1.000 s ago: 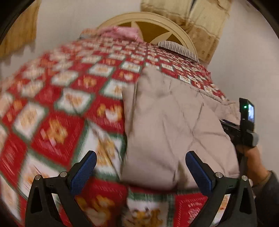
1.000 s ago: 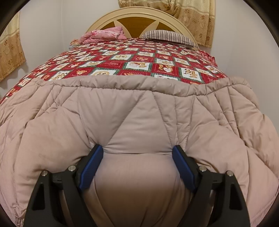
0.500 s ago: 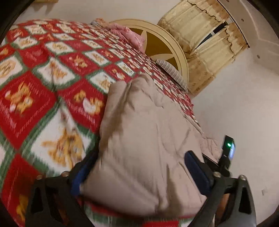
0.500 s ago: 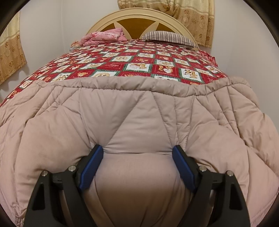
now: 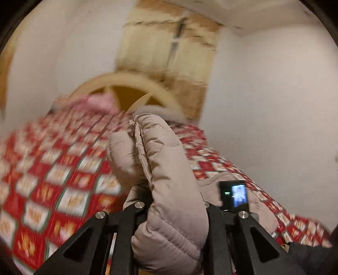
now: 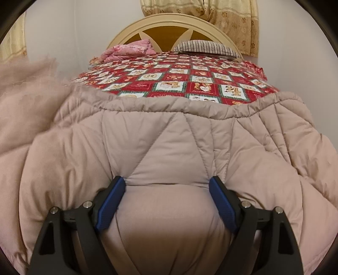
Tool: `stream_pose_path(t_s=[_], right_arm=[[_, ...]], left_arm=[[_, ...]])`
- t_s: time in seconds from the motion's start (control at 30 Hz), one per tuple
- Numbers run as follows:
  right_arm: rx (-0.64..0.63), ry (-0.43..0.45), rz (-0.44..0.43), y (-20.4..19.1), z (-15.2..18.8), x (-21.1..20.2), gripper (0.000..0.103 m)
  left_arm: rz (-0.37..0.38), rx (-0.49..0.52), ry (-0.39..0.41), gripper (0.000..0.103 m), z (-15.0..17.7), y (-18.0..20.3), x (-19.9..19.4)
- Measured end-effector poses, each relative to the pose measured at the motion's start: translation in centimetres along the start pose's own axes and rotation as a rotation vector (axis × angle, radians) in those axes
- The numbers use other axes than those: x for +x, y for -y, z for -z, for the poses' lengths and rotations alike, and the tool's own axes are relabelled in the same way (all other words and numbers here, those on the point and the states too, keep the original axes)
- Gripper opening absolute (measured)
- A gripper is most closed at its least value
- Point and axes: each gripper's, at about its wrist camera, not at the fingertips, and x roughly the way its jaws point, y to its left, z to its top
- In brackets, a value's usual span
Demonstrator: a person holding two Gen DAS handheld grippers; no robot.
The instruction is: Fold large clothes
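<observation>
Beige quilted fabric fills most of both views: this is the padded coat (image 6: 169, 148), lying across the foot of the bed (image 6: 190, 84) on its red, white and green patchwork cover. In your right wrist view the coat spreads from 9 o'clock to 3 o'clock, with its stitched hem running across the middle and the cover showing beyond it toward 12 o'clock. Your right hand-held gripper (image 6: 168, 184) has its blue pads (image 6: 109, 201) set wide apart, pressed into the coat on either side of a puffed panel; the jaws are spread, not pinched on the cloth. A blurred fluffy edge of the same coat rises at 9 to 10 o'clock.

In your left wrist view, your left hand-held gripper (image 5: 175, 213) is clamped on a thick fold of the coat (image 5: 164, 169), which stands up between the black jaws and rises toward 12 o'clock, clear of the bedcover. The scene here is smeared by motion. At 4 o'clock, just beside the fold, sits a small black device (image 5: 233, 195) with a lit screen and a green light; anything written on the screen is too small to read.

At the head of the bed you have a rounded cream headboard (image 6: 175, 23), a pink bundle (image 6: 131, 49) at 11 o'clock and a striped pillow (image 6: 207, 47) at 1 o'clock, with yellow curtains (image 6: 232, 19) behind. The patchwork squares carry tiny lettering that you cannot make out.
</observation>
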Motion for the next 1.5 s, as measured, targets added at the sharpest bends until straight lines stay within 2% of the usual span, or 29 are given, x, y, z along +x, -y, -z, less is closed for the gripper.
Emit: stream_pose_path(t_s=[0.07, 0.13, 0.17, 0.27, 0.4, 0.5, 0.63, 0.73, 0.8, 0.9, 0.93, 0.97, 1.0, 1.03, 1.07, 1.13, 1.17, 1.3, 1.33, 1.37, 1.4, 1.43, 1.47, 1.5], right_arm=[[0.088, -0.033, -0.106, 2.0, -0.8, -1.7, 0.085], [0.214, -0.013, -0.203, 4.7, -1.3, -4.0, 0.086], [0.278, 0.026, -0.249, 6.9, -1.6, -5.9, 0.089], [0.386, 0.136, -0.251, 12.6, -2.0, -10.1, 0.092], [0.556, 0.231, -0.359, 20.3, -2.0, -13.6, 0.093], [0.543, 0.251, -0.395, 23.2, -2.7, -15.5, 0.093], [0.484, 0.234, -0.502, 24.8, -3.9, -16.8, 0.093], [0.407, 0.166, -0.547, 23.9, -4.7, -16.3, 0.093], [0.353, 0.071, -0.597, 22.4, -5.7, -14.4, 0.091], [0.269, -0.042, -0.605, 19.5, -6.8, -11.6, 0.085], [0.258, -0.066, -0.596, 18.9, -7.1, -10.6, 0.079], [0.247, -0.117, -0.597, 18.0, -7.3, -9.2, 0.063], [0.222, -0.147, -0.59, 17.2, -7.4, -8.5, 0.033], [0.192, -0.157, -0.55, 16.7, -7.4, -8.1, 0.022], [0.177, -0.165, -0.507, 16.3, -7.3, -7.9, 0.017], [0.193, -0.163, -0.498, 16.4, -7.1, -8.1, 0.012], [0.185, -0.147, -0.467, 16.7, -7.1, -8.6, 0.009], [0.172, -0.116, -0.387, 17.7, -6.5, -10.9, 0.007], [0.168, -0.104, -0.366, 18.1, -6.4, -11.4, 0.006], [0.169, -0.095, -0.352, 18.8, -6.4, -11.6, 0.003], [0.171, -0.083, -0.311, 19.5, -6.2, -12.1, 0.0], [0.181, -0.076, -0.261, 20.4, -6.1, -12.4, 0.0], [0.202, -0.081, -0.252, 21.4, -6.2, -12.1, 0.0], [0.239, -0.096, -0.264, 22.6, -5.8, -11.8, 0.0]], left_arm=[[0.038, 0.069, 0.013, 0.017, -1.1, 2.9, 0.1], [0.08, 0.144, 0.018, 0.017, -1.9, 6.1, 0.8], [0.102, 0.186, 0.017, 0.017, -2.1, 8.1, 1.4], [0.156, 0.313, 0.004, 0.017, -1.2, 13.2, 3.4], [0.235, 0.449, -0.044, 0.017, 1.9, 19.2, 7.3], [0.25, 0.589, -0.08, 0.016, 5.6, 22.9, 10.6], [0.225, 0.77, -0.102, 0.016, 10.6, 25.3, 13.3], [0.21, 0.854, -0.083, 0.016, 12.5, 25.9, 13.5], [0.207, 0.889, -0.072, 0.016, 13.0, 26.8, 13.4], [0.209, 0.891, -0.074, 0.016, 12.7, 27.3, 13.2], [0.208, 0.886, -0.077, 0.016, 12.6, 27.2, 13.2], [0.199, 0.884, -0.079, 0.018, 12.5, 27.1, 13.1], [0.184, 0.881, -0.074, 0.02, 12.4, 27.0, 12.8], [0.175, 0.871, -0.077, 0.02, 12.1, 26.7, 12.4], [0.173, 0.863, -0.081, 0.022, 11.8, 26.4, 11.9], [0.166, 0.841, -0.067, 0.029, 11.0, 25.7, 10.0], [0.176, 0.815, -0.06, 0.036, 10.4, 25.2, 9.0], [0.265, 0.677, -0.053, 0.047, 7.2, 22.1, 4.7], [0.269, 0.659, -0.049, 0.048, 6.6, 21.5, 4.3], [0.267, 0.636, -0.041, 0.054, 5.9, 20.8, 4.0], [0.257, 0.609, -0.017, 0.072, 5.1, 19.8, 3.6], [0.254, 0.591, 0.006, 0.082, 4.6, 19.1, 3.2], [0.243, 0.574, 0.038, 0.096, 4.1, 18.3, 2.9], [0.238, 0.572, 0.064, 0.096, 3.8, 17.7, 2.7]])
